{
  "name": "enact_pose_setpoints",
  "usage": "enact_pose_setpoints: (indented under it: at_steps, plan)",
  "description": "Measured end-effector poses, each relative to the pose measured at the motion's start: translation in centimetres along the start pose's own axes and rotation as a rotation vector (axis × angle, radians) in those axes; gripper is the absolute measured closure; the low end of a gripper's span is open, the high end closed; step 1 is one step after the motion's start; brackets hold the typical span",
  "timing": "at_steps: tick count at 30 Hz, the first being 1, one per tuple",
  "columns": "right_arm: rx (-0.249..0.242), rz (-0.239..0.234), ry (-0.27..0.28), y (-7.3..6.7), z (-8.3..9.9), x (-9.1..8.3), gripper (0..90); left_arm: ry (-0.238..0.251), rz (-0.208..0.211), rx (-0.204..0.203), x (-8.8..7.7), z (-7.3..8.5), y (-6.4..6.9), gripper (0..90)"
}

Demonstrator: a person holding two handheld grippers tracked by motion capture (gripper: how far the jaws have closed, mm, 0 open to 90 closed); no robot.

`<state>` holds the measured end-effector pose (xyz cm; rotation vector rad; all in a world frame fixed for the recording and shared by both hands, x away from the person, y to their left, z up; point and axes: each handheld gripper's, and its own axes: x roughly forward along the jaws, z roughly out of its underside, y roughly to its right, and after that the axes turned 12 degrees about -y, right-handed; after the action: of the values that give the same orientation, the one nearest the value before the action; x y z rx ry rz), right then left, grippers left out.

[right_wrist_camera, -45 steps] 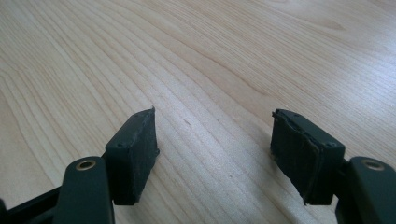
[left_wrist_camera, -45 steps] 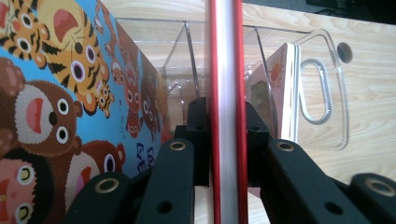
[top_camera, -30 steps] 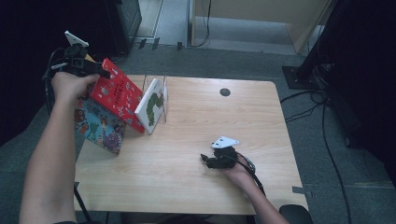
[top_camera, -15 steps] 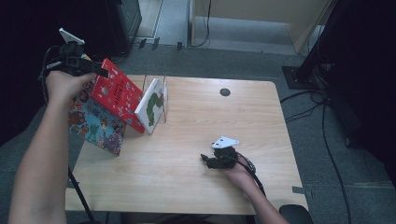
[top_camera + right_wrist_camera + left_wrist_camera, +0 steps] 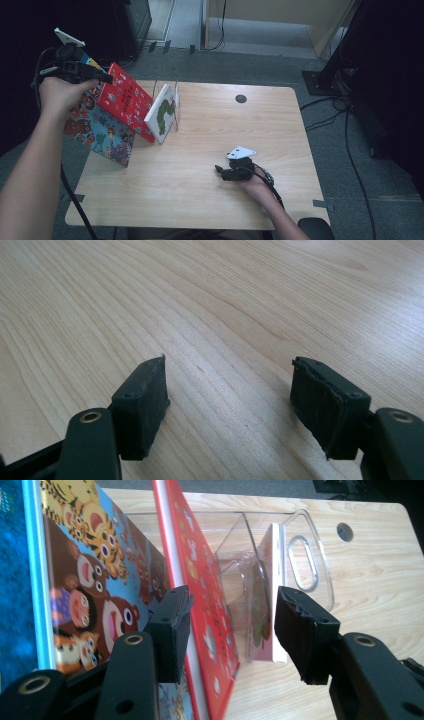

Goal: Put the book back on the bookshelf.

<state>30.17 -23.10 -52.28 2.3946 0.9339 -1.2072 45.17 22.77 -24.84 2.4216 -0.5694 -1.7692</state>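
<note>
The wooden surface (image 5: 200, 200) lies bare across its middle and right, with open room to every edge there. At its left edge the animal book (image 5: 102, 132) leans overhanging the side, the red book (image 5: 125, 102) tilted against it, then the white book (image 5: 162, 112) upright in the clear rack (image 5: 300, 545). The left tongs (image 5: 227, 630) hover above the red book's top edge, jaws apart and just been opening, astride it without pressing. The right tongs (image 5: 230, 405) rest near the front edge, apart, nothing between.

My left gripper (image 5: 227, 630) and right gripper (image 5: 230, 405) have black jaws, brass-ringed screw holes, black cables, grey three-cornered plates.
</note>
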Motion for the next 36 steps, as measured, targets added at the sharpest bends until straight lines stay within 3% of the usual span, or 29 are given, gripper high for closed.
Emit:
enact_pose_setpoints:
  at_steps: [2, 7, 10, 17, 27, 36]
  plan:
    - [0.000, 0.000, 0.000, 0.0, 0.0, 0.0, 31.0, -0.001, -0.007, 0.013, -0.1, 0.4, 0.5, 48.0]
    - [0.001, 0.000, 0.000, 0.0, 0.0, 0.0, 31.0, 0.006, 0.023, 0.035, -0.1, 1.3, 1.7, 46.6]
    - [0.000, 0.000, -0.001, 0.0, 0.0, 0.0, 31.0, 0.011, 0.002, 0.043, 0.0, 1.9, 2.3, 46.3]
    - [0.001, 0.001, -0.001, 0.0, 0.0, 0.0, 30.6, -0.002, 0.024, 0.085, 0.9, 3.4, 3.9, 44.7]
    - [0.008, 0.003, -0.003, 0.0, 0.1, 0.0, 29.5, -0.008, 0.062, 0.108, 2.2, 5.7, 4.5, 43.4]
    - [0.008, 0.003, -0.003, 0.0, 0.1, 0.0, 29.5, -0.013, 0.067, 0.123, 3.6, 7.5, 4.8, 42.6]
